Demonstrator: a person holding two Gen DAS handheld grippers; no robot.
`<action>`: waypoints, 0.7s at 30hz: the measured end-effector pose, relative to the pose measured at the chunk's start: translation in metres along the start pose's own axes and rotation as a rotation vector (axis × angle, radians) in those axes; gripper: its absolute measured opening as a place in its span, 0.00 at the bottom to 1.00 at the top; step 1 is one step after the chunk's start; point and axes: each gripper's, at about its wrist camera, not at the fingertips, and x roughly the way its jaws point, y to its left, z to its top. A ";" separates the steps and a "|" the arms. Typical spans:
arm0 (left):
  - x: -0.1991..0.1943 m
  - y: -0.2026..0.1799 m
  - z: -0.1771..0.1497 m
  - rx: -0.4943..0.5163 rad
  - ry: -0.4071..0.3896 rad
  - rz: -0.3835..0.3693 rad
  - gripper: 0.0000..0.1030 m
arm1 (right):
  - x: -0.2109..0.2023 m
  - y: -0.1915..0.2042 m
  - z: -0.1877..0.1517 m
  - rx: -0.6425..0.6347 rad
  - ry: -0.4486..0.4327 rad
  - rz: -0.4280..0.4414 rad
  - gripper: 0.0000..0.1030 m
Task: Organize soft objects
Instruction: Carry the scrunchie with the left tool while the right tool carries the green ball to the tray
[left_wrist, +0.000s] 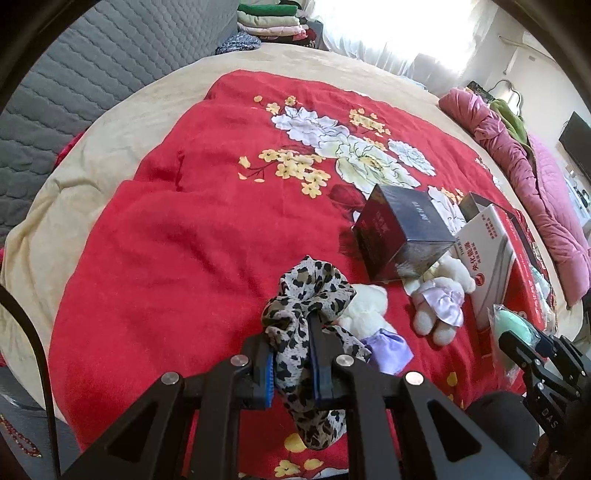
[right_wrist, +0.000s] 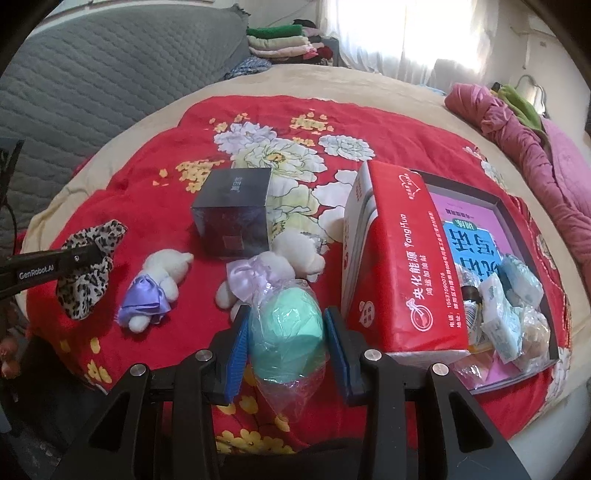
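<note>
Two grippers are each clamped on a soft thing above a red floral blanket (left_wrist: 177, 229). The left gripper (left_wrist: 291, 354) has its blue pads pressed nearly together on a leopard-print scarf (left_wrist: 306, 302), which bunches above the fingertips and hangs down between the arms. The right gripper (right_wrist: 284, 332) holds its jaws partly apart around a mint-green sponge in a clear plastic bag (right_wrist: 286, 325), both pads against the bag's sides.

Just beyond the left gripper's tips, slightly to their right, lies a white plush bear in a purple dress (left_wrist: 369, 314); seen from the right wrist it lies to the left of that gripper. A second white plush bear in a lilac dress (right_wrist: 258, 277) lies just past the right gripper's tips, touching a third plush toy (right_wrist: 299, 251) behind it.

Further out, ahead of both tools, stands a dark glossy box (right_wrist: 232, 214) on the blanket, close behind the bears. To the right of the right gripper stands a red-and-white tissue pack (right_wrist: 391, 258), leaning at the edge of a shallow dark-rimmed tray (right_wrist: 517, 221) holding small packets (right_wrist: 506, 306).

Farthest away are a grey quilted headboard (right_wrist: 110, 74), a stack of folded clothes (right_wrist: 284, 44) and a pink quilt (right_wrist: 535, 147).
</note>
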 end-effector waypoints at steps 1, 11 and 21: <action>-0.001 -0.001 0.000 0.002 0.000 0.000 0.14 | -0.001 -0.001 0.000 0.006 -0.002 0.003 0.40; -0.037 -0.026 0.009 0.047 -0.053 -0.016 0.14 | -0.034 -0.015 0.012 0.072 -0.095 0.031 0.40; -0.069 -0.096 0.013 0.173 -0.096 -0.089 0.14 | -0.084 -0.076 0.020 0.226 -0.224 -0.003 0.39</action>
